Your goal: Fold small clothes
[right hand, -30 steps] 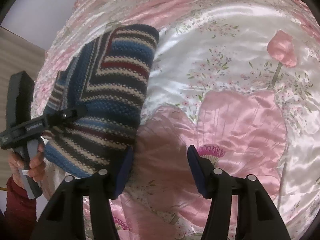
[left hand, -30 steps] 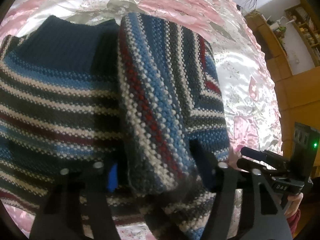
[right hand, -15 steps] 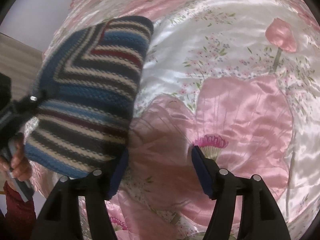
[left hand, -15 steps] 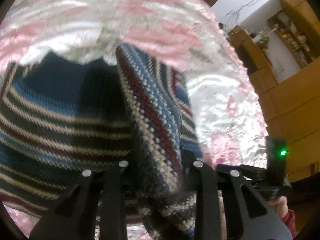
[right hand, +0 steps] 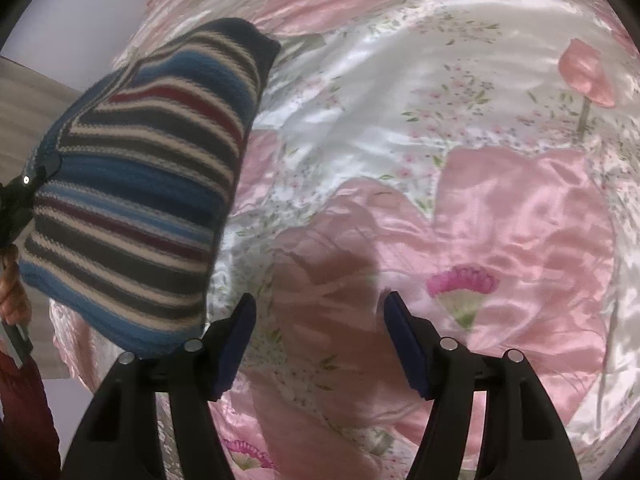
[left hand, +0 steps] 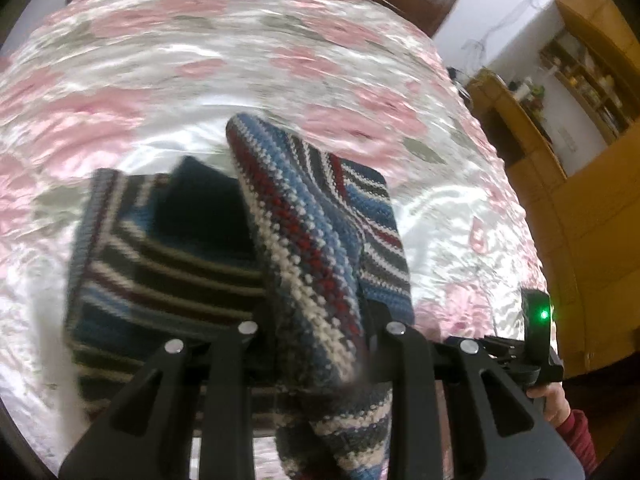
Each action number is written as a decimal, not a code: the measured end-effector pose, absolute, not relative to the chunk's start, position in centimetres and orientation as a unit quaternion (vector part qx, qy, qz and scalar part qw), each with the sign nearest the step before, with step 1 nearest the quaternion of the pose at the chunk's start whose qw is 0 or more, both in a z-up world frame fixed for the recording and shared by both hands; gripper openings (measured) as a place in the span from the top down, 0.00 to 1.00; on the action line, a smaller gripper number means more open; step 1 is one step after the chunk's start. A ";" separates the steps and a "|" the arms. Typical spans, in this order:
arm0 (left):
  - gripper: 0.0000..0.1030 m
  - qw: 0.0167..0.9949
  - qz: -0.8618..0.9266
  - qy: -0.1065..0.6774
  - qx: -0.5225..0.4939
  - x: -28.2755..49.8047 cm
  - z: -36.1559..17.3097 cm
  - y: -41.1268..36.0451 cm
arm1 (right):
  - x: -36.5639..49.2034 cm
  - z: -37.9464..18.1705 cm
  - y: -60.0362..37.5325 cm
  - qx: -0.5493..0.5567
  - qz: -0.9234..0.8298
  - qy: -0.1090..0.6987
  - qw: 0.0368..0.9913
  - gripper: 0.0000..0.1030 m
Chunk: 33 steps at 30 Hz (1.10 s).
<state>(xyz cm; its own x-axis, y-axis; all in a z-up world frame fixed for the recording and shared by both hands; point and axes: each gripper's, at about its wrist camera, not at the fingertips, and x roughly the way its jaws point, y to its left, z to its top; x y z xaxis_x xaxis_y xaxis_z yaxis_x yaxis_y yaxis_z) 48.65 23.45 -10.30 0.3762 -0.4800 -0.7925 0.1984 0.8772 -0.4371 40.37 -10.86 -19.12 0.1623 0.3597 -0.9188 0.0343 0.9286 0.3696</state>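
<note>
A folded striped knit sweater [left hand: 304, 240], blue, white, red and grey with a dark navy part, hangs lifted above the bed. My left gripper [left hand: 316, 332] is shut on its near edge, the thick fold pinched between the black fingers. In the right wrist view the same sweater [right hand: 140, 184] floats at the left, off the bedspread, with the left gripper's tip at its left edge. My right gripper [right hand: 320, 336] stands open over the pink satin, its blue pads [right hand: 236, 340] holding nothing, just right of the sweater.
A shiny pink and white floral bedspread [right hand: 460, 168] covers the bed. Wooden cabinets and shelves [left hand: 576, 128] stand to the right of the bed. A hand in a red sleeve [left hand: 560, 404] holds the right gripper's handle at the lower right.
The left gripper has closed on the sweater's fold and lifted it off the bed, pulling back. The right gripper has stayed open, almost in place.
</note>
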 end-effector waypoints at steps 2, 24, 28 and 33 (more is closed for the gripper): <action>0.76 0.824 -0.200 0.514 -0.134 48.7 -10.0 25.1 | 40.5 -19.3 -10.3 0.150 0.111 0.639 0.747 0.34; 0.73 0.813 -0.106 0.558 -0.128 50.5 -17.6 35.5 | 40.9 -19.7 -6.4 0.116 0.127 0.646 0.744 0.32; 0.69 0.814 -0.113 0.554 -0.131 50.2 -17.8 35.8 | 41.0 -19.6 -5.5 0.114 0.132 0.646 0.743 0.32; 0.57 0.825 -0.100 0.547 -0.101 47.9 -15.3 36.4 | 40.7 -18.5 -3.5 0.112 0.149 0.642 0.743 0.32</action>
